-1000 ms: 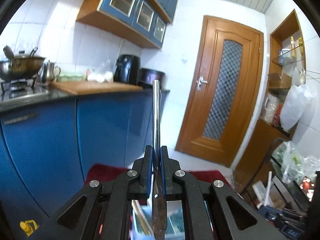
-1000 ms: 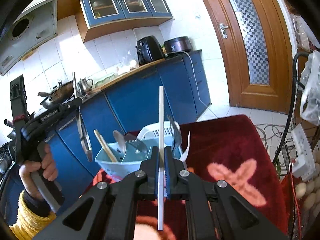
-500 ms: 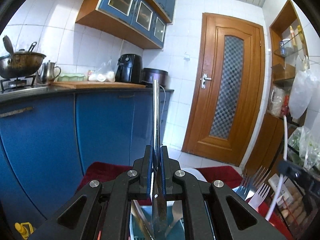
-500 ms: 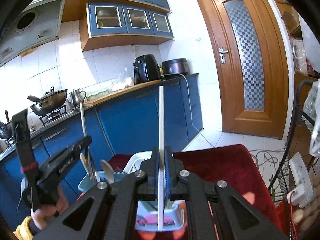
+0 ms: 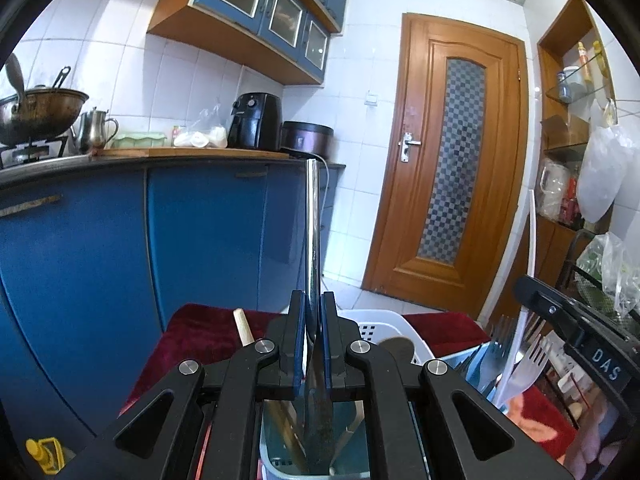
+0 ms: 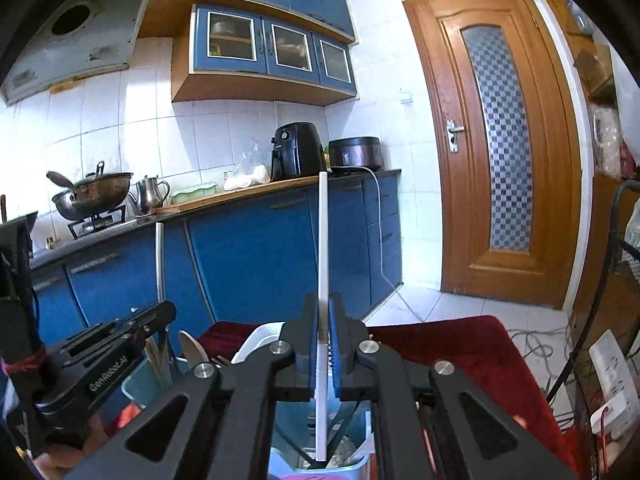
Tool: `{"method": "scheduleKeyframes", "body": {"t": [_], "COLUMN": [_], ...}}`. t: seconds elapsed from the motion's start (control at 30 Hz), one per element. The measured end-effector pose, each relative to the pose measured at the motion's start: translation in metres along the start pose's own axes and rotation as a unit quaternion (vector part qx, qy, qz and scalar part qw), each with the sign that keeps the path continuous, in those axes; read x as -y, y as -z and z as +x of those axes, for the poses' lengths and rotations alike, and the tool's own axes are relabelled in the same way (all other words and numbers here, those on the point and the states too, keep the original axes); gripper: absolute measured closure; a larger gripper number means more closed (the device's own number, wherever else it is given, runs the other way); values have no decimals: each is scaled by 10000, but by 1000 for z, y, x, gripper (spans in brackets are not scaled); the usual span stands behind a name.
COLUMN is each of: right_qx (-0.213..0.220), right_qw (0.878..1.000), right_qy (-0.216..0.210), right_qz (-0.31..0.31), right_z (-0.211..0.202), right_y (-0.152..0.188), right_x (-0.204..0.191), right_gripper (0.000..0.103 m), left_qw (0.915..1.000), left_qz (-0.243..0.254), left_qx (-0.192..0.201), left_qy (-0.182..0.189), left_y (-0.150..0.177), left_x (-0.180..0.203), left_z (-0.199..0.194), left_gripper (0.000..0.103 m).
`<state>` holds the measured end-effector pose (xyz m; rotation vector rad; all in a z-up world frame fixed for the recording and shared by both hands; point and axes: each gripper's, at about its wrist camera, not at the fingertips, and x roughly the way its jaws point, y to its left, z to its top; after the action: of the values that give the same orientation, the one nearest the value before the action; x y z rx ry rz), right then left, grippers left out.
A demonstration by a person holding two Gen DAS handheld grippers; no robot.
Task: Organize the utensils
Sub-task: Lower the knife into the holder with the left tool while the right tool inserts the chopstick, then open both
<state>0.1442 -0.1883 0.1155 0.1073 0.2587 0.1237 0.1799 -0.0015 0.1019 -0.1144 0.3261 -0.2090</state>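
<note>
My left gripper (image 5: pixel 313 308) is shut on a steel knife (image 5: pixel 312 220) that stands upright, its dull lower end reaching down into a light blue utensil holder (image 5: pixel 280 464). My right gripper (image 6: pixel 323 312) is shut on a thin white plastic utensil (image 6: pixel 323 240), also upright, with its lower end over another compartment of the holder (image 6: pixel 138 388). The grippers sit side by side: the right gripper (image 5: pixel 528 296) shows at the left wrist view's right edge, the left gripper (image 6: pixel 162 314) at the right wrist view's left. Forks (image 5: pixel 496 344), a white plastic fork (image 5: pixel 528 364) and a wooden spoon (image 6: pixel 190 346) stand in the holder.
A white slotted basket (image 5: pixel 380 320) stands behind the holder on a dark red cloth (image 6: pixel 460 344). Blue cabinets (image 5: pixel 100 260) with a worktop run along the left, a wooden door (image 5: pixel 452 184) is ahead. A power strip (image 6: pixel 612 376) and cables lie at the right.
The left gripper has sunk with the knife, whose lower end now reaches into the holder. The right gripper has moved closer over the holder beside it and rolled more level.
</note>
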Motion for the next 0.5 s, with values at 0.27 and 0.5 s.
{"method": "scheduleKeyframes", "body": {"t": [0.27,0.5], "right_qx": [-214,-285], "right_qw": [9996,9988], "right_qy": [-156,-365], "right_qz": [-3,176], "right_z": [3,-12], "right_y": [11,8], "right_x": [1,-1], "right_gripper": [85,68], "left_qw": [9998,9996], "left_qz": [-10,49], "left_qx": [-153,-227], "left_qy": [109,132], "left_y": [8,8], "left_x": [2,10], "left_z": [-3,-14], "left_gripper": [95,65]}}
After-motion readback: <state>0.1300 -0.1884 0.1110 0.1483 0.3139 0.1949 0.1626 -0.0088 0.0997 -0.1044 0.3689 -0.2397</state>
